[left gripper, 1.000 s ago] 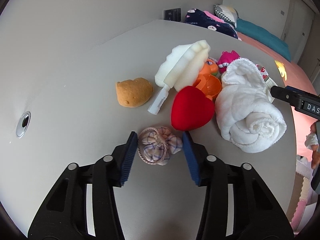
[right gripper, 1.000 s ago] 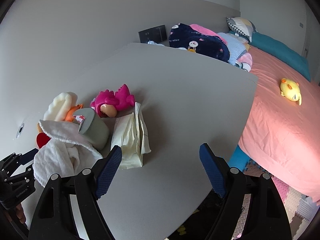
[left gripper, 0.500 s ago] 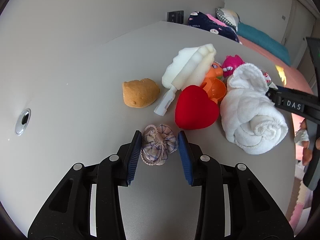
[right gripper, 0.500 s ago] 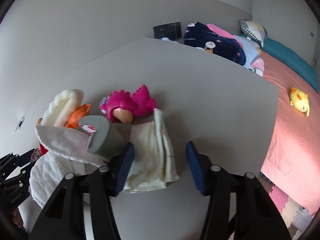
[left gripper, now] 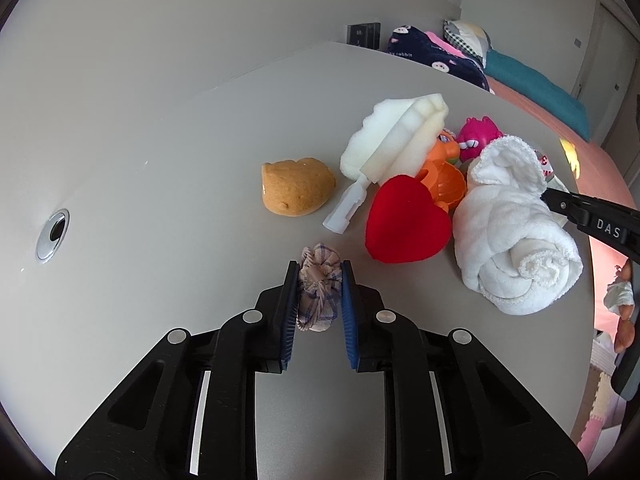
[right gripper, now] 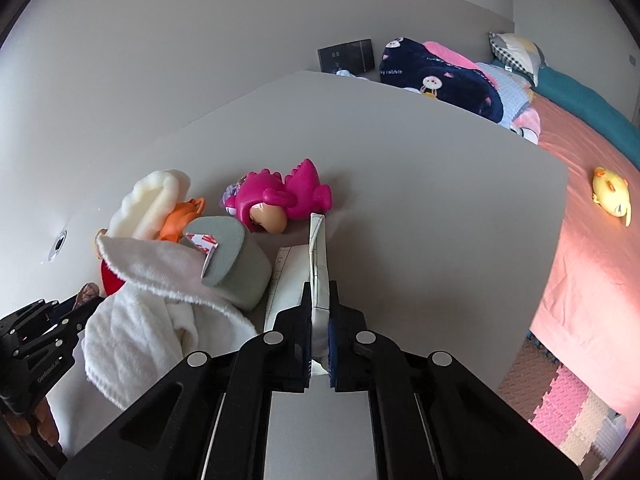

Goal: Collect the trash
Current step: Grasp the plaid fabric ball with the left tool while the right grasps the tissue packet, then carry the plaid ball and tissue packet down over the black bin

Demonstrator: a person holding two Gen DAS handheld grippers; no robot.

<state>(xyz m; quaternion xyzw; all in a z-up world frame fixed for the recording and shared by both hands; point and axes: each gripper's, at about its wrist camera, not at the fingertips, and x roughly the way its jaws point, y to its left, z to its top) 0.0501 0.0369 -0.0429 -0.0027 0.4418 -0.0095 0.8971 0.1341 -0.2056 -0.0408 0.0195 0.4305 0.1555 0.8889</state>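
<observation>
Scrunchie, one, plaid fabric, sits on the grey table pinched between the blue pads of the left claw, jaws nearly together with only the cloth between them. Cream paper bag, one, flattened and standing on edge on the table, squeezed in the right claw, jaws pressed tight on its near end. Rest of the pile, one of each: red heart cushion just right of the scrunchie, not clearly touching it; rolled white towel against the heart's right side; tan sponge apart to the left; white foam brush with its handle pointing toward the heart; orange plastic toy tucked behind the heart; pink dinosaur toy past the far end of the bag; grey-green foam block with a red-and-white tag leaning on the towel, beside the bag. One metal grommet in the table at far left. One yellow duck toy lies on the pink bed.
</observation>
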